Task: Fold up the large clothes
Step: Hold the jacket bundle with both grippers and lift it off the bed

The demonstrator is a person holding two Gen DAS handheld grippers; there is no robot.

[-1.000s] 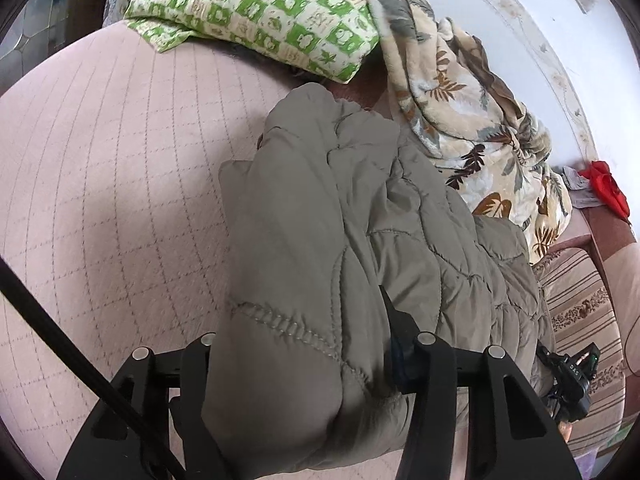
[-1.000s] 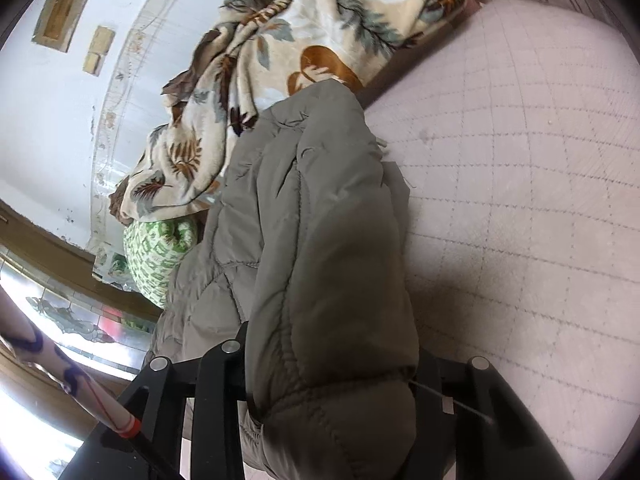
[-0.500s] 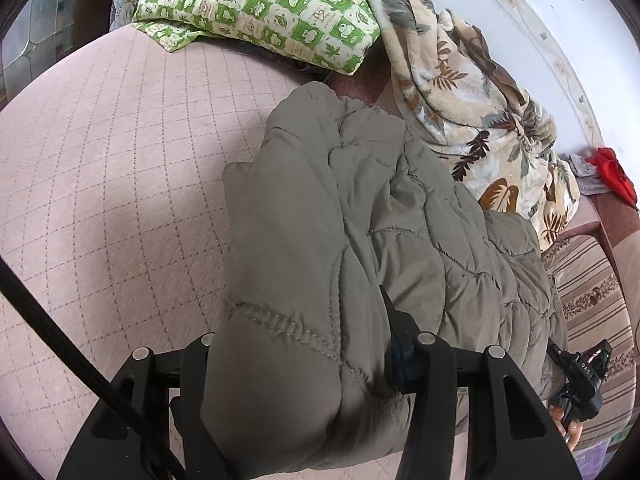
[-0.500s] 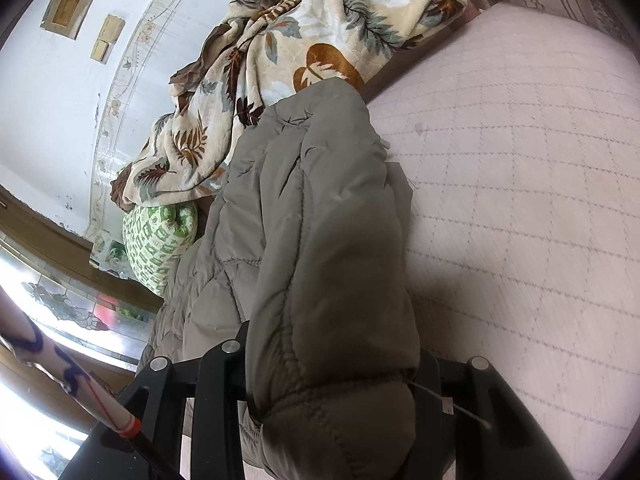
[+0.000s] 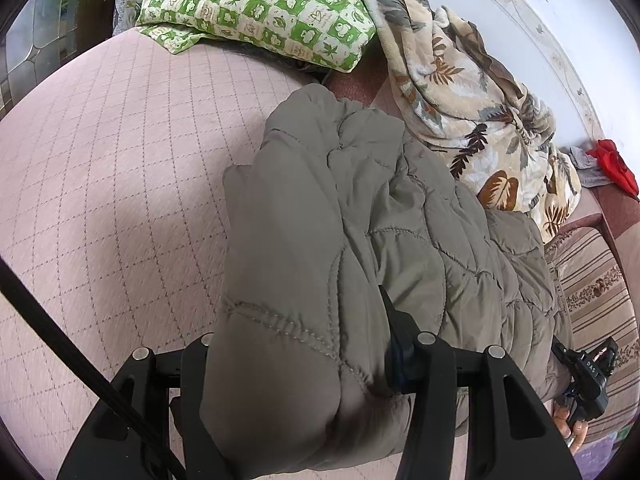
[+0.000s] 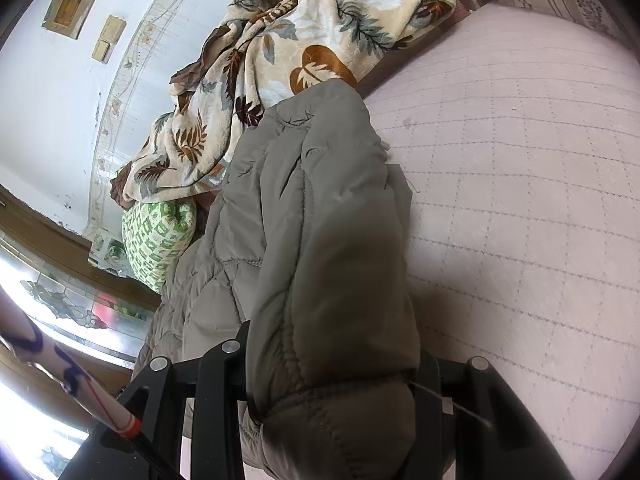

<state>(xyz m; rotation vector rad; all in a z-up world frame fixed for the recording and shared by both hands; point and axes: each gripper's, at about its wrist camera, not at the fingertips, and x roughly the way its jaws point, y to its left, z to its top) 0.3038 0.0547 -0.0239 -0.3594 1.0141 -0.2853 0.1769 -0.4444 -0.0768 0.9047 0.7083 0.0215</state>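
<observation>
In the left wrist view, the pink quilted bed cover (image 5: 112, 184) fills the left side. At its far edge lies a green-and-white checked pillow (image 5: 256, 4), and to the right of that a cream blanket with a leaf print (image 5: 460, 96) is bunched along the wall side. The grey-green padded jacket (image 5: 340, 220) lies lengthwise across the bed from near the pillow toward the near edge, its bulk folded over itself. The left gripper (image 5: 308, 364) has its tongs pinching a thick fold of the jacket's near end, the padding bulging out between them. Farther right, past the jacket, a striped cushion (image 5: 596, 292) sits at the bed's right edge, and red cloth (image 5: 612, 160) lies beyond it. The right gripper (image 5: 584, 372) shows at the jacket's far side, with a hand (image 5: 568, 428) below it.

In the right wrist view, the right gripper (image 6: 332, 364) likewise clamps a fat roll of the jacket (image 6: 320, 220) between its tongs, the bed cover (image 6: 520, 200) to the right.

No containers are in view.
</observation>
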